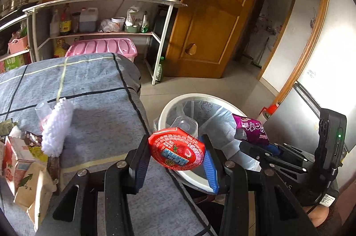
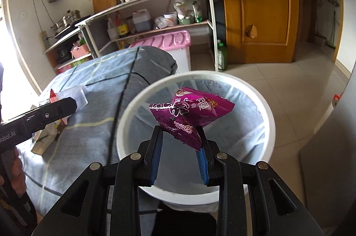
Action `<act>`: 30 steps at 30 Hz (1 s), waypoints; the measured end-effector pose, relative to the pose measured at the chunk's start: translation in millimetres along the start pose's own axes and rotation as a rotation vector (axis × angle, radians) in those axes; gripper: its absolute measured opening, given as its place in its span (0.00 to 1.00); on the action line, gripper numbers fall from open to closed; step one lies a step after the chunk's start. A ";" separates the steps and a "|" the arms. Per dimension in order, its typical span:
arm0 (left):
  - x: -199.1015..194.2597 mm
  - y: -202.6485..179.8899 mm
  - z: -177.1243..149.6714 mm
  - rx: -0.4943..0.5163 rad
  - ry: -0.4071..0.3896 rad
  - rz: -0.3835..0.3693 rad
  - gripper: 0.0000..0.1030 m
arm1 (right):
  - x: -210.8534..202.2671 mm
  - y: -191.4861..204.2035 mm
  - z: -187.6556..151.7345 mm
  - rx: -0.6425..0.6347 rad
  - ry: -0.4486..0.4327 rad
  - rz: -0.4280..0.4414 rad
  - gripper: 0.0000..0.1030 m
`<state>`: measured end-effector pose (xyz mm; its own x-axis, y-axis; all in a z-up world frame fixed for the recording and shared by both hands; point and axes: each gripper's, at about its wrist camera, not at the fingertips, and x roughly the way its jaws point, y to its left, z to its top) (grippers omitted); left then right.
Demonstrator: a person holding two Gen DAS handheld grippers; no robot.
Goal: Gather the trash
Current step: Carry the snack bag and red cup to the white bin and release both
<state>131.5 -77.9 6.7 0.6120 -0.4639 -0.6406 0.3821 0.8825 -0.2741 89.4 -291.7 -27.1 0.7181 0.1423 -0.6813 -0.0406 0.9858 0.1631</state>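
Two pieces held: each is pinched over or beside the white trash bin (image 2: 264, 115).
Left gripper (image 1: 176, 158): clamped on a red strawberry-print lid (image 1: 176, 150); light, thin, probably bendable, gripped by opposite edges.
Right gripper (image 2: 179, 142): clamped on a purple snack wrapper (image 2: 189, 109); light, crinkly, slippery, held by one corner.

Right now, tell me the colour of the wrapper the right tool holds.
Purple wrapper with white lettering; clearest in the right wrist view.
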 end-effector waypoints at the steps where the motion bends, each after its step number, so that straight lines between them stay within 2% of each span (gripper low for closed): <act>1: 6.0 -2.5 -0.3 0.001 0.013 -0.003 0.43 | 2.8 -4.2 -1.0 0.003 0.011 -0.008 0.29; 11: 57.3 -26.9 -6.8 0.045 0.125 -0.011 0.43 | 26.9 -27.3 -5.3 0.006 0.107 -0.044 0.30; 14: 63.9 -27.1 -8.0 0.032 0.144 -0.023 0.47 | 29.9 -30.1 -7.9 0.014 0.121 -0.043 0.31; 16: 64.7 -27.4 -8.0 0.035 0.142 -0.018 0.54 | 29.6 -30.8 -9.0 0.015 0.118 -0.048 0.38; 17: 64.6 -26.6 -6.7 0.033 0.142 -0.020 0.55 | 28.9 -31.1 -9.8 0.016 0.114 -0.048 0.43; 18: 64.1 -27.4 -6.6 0.033 0.139 -0.021 0.55 | 28.1 -30.8 -10.3 0.018 0.110 -0.046 0.52; 19: 63.1 -27.4 -6.6 0.033 0.136 -0.020 0.55 | 27.5 -30.4 -10.2 0.020 0.106 -0.041 0.54; 30: 21.6 -4.1 -5.7 0.001 0.062 0.025 0.56 | 5.9 -8.6 -0.6 0.021 0.042 -0.017 0.54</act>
<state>139.2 -91.1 -10.1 0.5769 -0.4360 -0.6907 0.3677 0.8937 -0.2570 93.6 -299.3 -32.9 0.6884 0.1294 -0.7137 -0.0132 0.9860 0.1660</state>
